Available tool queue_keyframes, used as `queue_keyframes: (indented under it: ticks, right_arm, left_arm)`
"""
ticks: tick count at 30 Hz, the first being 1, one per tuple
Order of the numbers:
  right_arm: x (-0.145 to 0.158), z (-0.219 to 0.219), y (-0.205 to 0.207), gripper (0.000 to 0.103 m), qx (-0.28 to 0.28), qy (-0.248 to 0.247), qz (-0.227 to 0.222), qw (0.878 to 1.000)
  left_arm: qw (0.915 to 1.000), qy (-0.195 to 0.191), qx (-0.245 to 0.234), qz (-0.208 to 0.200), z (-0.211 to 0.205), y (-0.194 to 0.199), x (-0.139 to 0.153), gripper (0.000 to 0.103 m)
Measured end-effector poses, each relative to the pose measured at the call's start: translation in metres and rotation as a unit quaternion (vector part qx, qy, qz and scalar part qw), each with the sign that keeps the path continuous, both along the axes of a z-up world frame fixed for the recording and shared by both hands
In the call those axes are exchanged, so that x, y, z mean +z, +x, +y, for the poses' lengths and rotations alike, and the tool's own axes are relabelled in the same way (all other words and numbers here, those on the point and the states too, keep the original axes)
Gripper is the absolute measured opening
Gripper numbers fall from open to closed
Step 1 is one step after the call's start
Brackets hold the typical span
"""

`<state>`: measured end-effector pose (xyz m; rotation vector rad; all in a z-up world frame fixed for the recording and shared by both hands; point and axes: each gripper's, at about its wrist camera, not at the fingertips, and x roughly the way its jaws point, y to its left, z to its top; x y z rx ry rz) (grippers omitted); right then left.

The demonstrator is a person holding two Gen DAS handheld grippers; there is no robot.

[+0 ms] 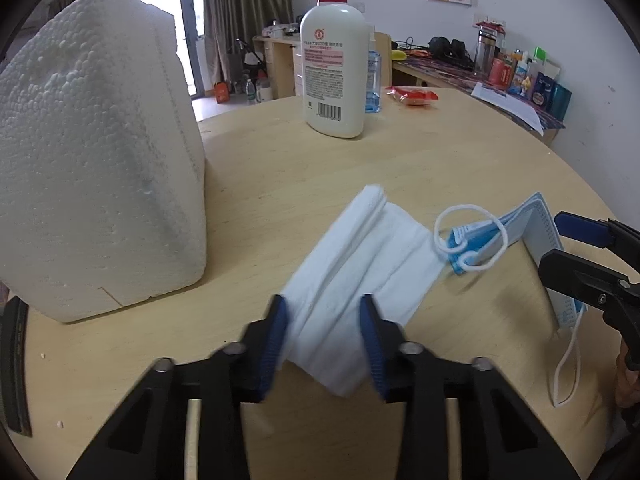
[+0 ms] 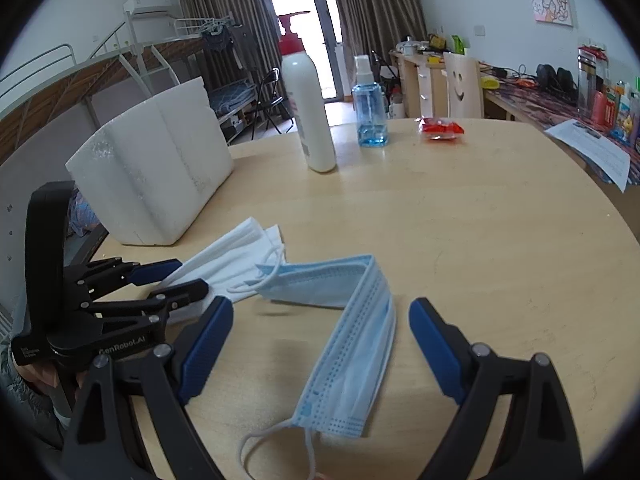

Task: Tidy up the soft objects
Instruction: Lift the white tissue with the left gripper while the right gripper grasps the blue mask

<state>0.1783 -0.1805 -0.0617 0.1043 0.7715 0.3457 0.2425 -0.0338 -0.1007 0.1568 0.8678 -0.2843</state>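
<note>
Though creased along its pleats, white mask: lying on the near middle of the worktop, long axis running from the near edge away to the far right.
Left gripper: fingers narrow, blue pads pressed on both long sides of the white mask's near end, cloth bunched between them.
Blue mask: just right of the white one, bent into an L; one leg pointing near to far, the other turning left toward the white mask.
Ear loop: white cord of the blue mask, seemingly touching the white mask's right corner.
Right gripper: fingers wide apart, straddling the near leg of the blue mask, no pad touching it.
Nearer hand: left for the white mask, right for the blue; neither needing to cross over.
Foam box: white, standing at the left of the worktop, just left of the white mask and apart from it.
Likely step: lifting the white mask by its near end; destination not shown.
Risk, as a judgement: blue mask's loop possibly dragging along if snagged on the white mask.
Handling, as a judgement: thin and limp, far end likely to droop once raised.
</note>
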Motion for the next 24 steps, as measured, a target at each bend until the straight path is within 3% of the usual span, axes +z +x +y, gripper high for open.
queue_keyframes:
  ticks: [1, 2, 14, 21, 24]
  right_arm:
    - [0.0, 0.0, 0.001, 0.092, 0.001, 0.0, 0.0, 1.0]
    - [0.0, 0.0, 0.001, 0.092, 0.001, -0.001, 0.0, 1.0]
    - [-0.006, 0.002, 0.002, 0.092, 0.001, -0.022, 0.015, 1.0]
    - [-0.013, 0.002, 0.006, 0.071, -0.003, -0.037, 0.032, 0.999]
    - [-0.014, 0.0, 0.007, 0.071, -0.008, -0.038, 0.036, 0.999]
  left_arm:
    - [1.0, 0.001, 0.001, -0.001, 0.0, 0.0, 0.0, 0.007]
    - [1.0, 0.001, 0.002, -0.002, 0.0, 0.0, 0.001, 0.005]
    - [0.9995, -0.03, 0.009, -0.004, 0.013, -0.003, 0.004, 0.005]
    - [0.9991, -0.038, 0.003, -0.017, 0.014, -0.009, 0.007, 0.005]
    - [0.999, -0.038, -0.002, -0.021, 0.013, -0.011, 0.008, 0.005]
